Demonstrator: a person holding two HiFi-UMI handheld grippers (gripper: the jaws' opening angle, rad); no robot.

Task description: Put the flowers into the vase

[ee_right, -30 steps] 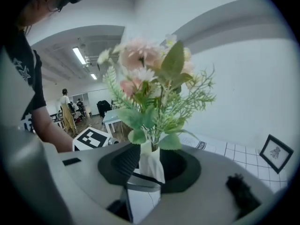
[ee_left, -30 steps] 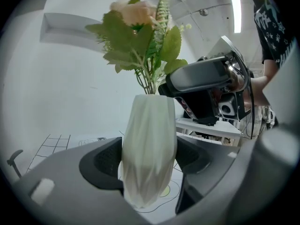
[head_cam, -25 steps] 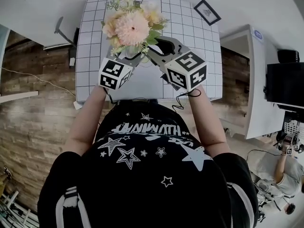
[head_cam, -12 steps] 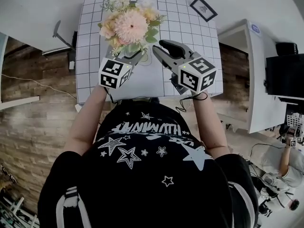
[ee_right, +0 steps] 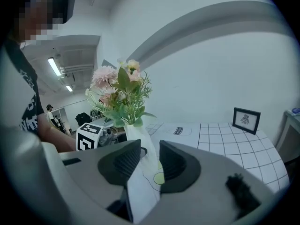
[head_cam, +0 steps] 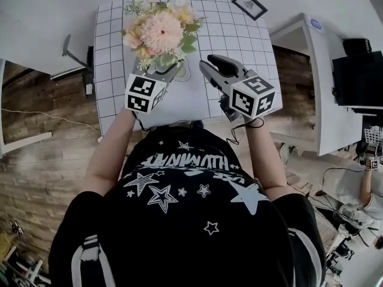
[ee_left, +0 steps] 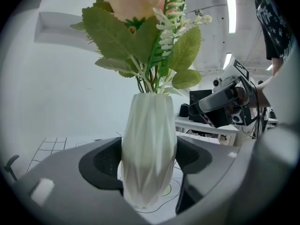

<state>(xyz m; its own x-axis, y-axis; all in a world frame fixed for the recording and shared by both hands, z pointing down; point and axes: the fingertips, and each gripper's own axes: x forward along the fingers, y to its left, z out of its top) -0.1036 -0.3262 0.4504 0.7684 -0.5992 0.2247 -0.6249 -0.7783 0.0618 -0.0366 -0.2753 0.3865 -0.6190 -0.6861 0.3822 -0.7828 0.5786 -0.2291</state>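
A bunch of pink and cream flowers (head_cam: 160,31) with green leaves stands in a white faceted vase (ee_left: 150,125) on the gridded white table (head_cam: 239,40). My left gripper (head_cam: 167,69) is shut on the vase, one pad pressed to each side of it (ee_left: 147,159). From above, the blooms hide most of the vase. My right gripper (head_cam: 210,60) hangs to the right of the flowers, clear of them. Its jaws stand a narrow gap apart with nothing between them (ee_right: 147,161). In the right gripper view the flowers (ee_right: 119,93) and vase (ee_right: 135,135) lie ahead to the left.
A small framed picture (head_cam: 247,3) lies at the table's far right corner (ee_right: 245,120). A white cabinet (head_cam: 305,46) stands right of the table. Drawn outlines and a green circle mark the tabletop near the vase. A dark stand (head_cam: 72,46) sits off the table's left edge.
My right gripper has drawn back to the right, away from the flowers, and rolled a little. My left gripper has kept still on the vase.
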